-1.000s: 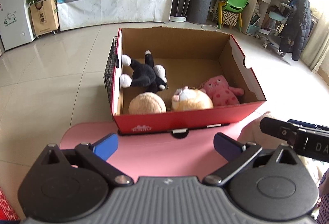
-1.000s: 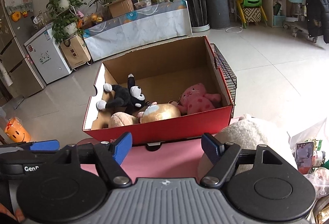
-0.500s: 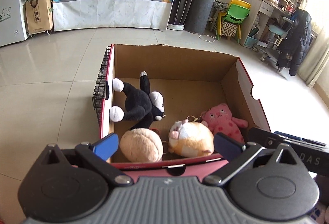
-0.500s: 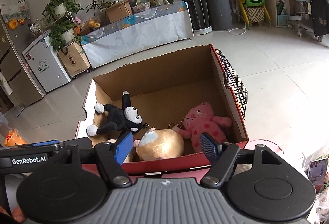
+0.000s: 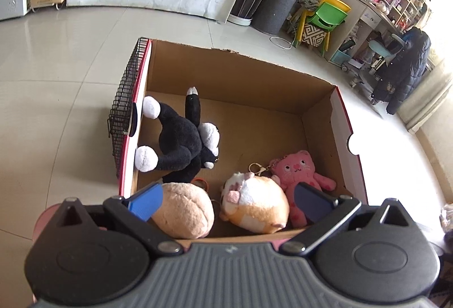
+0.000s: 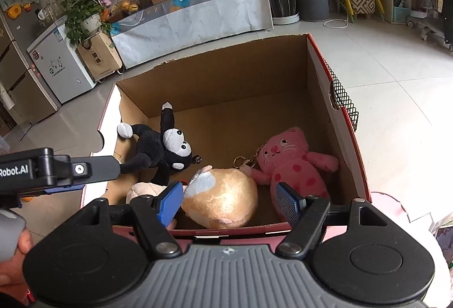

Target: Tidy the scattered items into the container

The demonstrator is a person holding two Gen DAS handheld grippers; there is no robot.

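Cardboard box (image 5: 317,107), red outside w/ a black wire mesh panel (image 5: 124,115) on one side wall, sits open-topped on the tiled floor (image 5: 56,76). It serves as the container; four plush toys already lie inside, all crowded toward the near wall, far half of the box bottom bare.

Contents: black-and-white plush monkey (image 5: 181,135) sprawled against the mesh-side wall, limbs out; round beige plush (image 5: 184,209) in the near corner below it; orange-and-white plush w/ keychain clasp (image 5: 254,203) just beside, touching or nearly so; pink spotted cat plush (image 5: 297,175) next along, leaning toward the opposite wall. Placement looks like drop-ins over the near edge, not arranged.

Left gripper (image 5: 226,200): over the near rim, angled down into the box. Jaws spread wide, nothing between the pads, no contact w/ any toy discernible.

Right gripper (image 6: 226,199): same posture beside it, jaws wide apart, blue pads flanking the orange-and-white plush in view but not pressing on it. Empty.

Judgement: both tools unloaded above the box; a white fluffy item at lower right edge of the right-wrist view may remain outside — cannot confirm.
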